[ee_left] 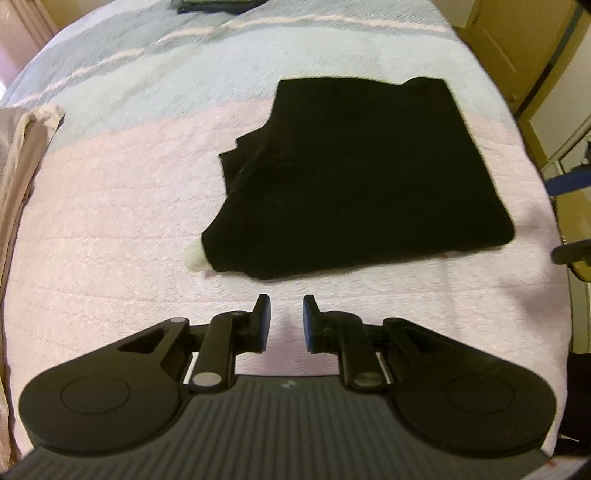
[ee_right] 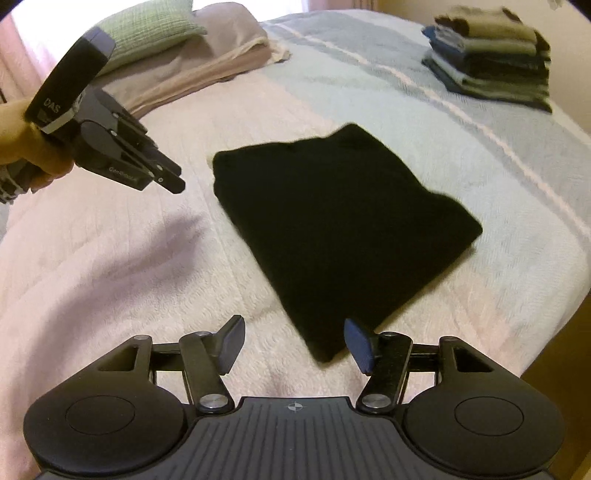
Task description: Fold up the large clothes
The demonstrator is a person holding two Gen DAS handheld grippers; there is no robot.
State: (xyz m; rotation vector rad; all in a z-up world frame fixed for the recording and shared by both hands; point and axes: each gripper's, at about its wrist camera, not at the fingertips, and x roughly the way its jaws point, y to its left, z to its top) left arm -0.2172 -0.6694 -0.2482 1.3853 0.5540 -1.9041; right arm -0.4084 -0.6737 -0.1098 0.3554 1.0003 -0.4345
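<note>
A black garment lies folded into a thick, roughly square pad on the pink and blue bedspread. A small white bit pokes out at its near left corner. My left gripper hovers over bare bedspread just short of the garment's near edge, its jaws a narrow gap apart with nothing between them. In the right wrist view the garment reaches down to my right gripper, which stands wide open above its near corner, pads off the cloth. The left gripper, held by a hand, hangs left of the garment.
A stack of folded clothes sits at the far right of the bed. A green pillow and pink bedding lie at the far left. The bed's edge drops off at the right, and a door stands beyond.
</note>
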